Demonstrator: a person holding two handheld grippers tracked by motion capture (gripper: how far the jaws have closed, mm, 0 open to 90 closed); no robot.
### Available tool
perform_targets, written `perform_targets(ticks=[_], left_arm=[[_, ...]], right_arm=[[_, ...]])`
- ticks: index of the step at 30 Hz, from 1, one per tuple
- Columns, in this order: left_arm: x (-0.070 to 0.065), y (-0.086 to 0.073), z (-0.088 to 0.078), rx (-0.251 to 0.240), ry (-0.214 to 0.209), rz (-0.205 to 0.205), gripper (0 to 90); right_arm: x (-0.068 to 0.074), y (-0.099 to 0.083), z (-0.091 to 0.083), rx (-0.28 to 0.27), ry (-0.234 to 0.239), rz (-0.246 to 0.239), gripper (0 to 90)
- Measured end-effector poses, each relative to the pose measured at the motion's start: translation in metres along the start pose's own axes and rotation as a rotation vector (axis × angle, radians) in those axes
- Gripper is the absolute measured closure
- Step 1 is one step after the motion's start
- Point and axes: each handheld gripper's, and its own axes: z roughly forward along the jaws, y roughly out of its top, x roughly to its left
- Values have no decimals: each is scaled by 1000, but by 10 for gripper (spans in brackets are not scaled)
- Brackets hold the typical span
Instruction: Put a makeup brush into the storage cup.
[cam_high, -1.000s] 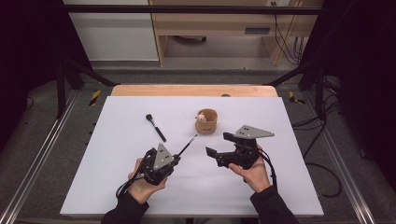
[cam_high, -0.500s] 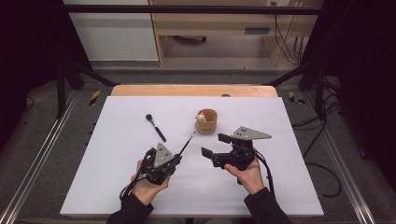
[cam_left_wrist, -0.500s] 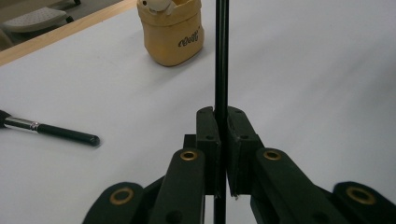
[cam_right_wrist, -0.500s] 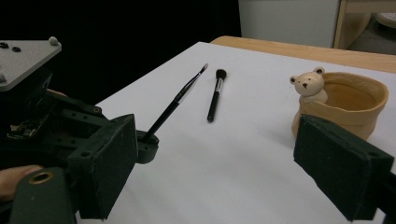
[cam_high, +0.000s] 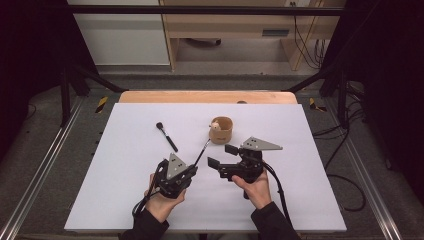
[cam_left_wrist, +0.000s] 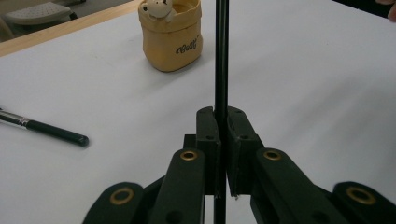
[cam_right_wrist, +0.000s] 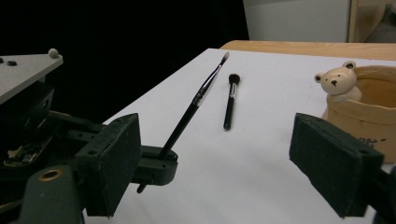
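My left gripper (cam_high: 192, 170) (cam_left_wrist: 223, 116) is shut on the black handle of a thin brush (cam_high: 202, 151) (cam_left_wrist: 221, 56) (cam_right_wrist: 196, 100). The brush slants up and away towards the cup, clear of the table. My right gripper (cam_high: 222, 156) (cam_right_wrist: 222, 168) stands open just right of the brush and points left at it. Its jaws have just been closing a little, and nothing is between the pads. A tan cup (cam_high: 221, 131) (cam_left_wrist: 172, 39) (cam_right_wrist: 364, 107) with a small bear figure on its rim stands beyond both grippers.
A second, thicker black brush (cam_high: 166, 136) (cam_left_wrist: 46, 128) (cam_right_wrist: 230, 100) lies flat on the white table (cam_high: 125, 200), left of the cup. A wooden strip (cam_high: 207, 96) borders the far edge. Cables lie on the floor at the right.
My right gripper has edged left towards the held brush, and its jaws have narrowed slightly. The left gripper and its brush have stayed put.
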Motion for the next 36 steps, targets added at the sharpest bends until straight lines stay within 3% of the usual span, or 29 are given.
perform_targets(ticks=[8, 16, 36], left_arm=[[-6, 4, 2, -10, 3, -11, 849], [-12, 7, 6, -9, -1, -25, 849], [-21, 8, 11, -15, -14, -40, 848]], right_arm=[[-1, -1, 5, -5, 21, 68, 260], [-5, -6, 11, -13, 40, 146, 409], [-7, -9, 16, -42, 54, 215, 683]])
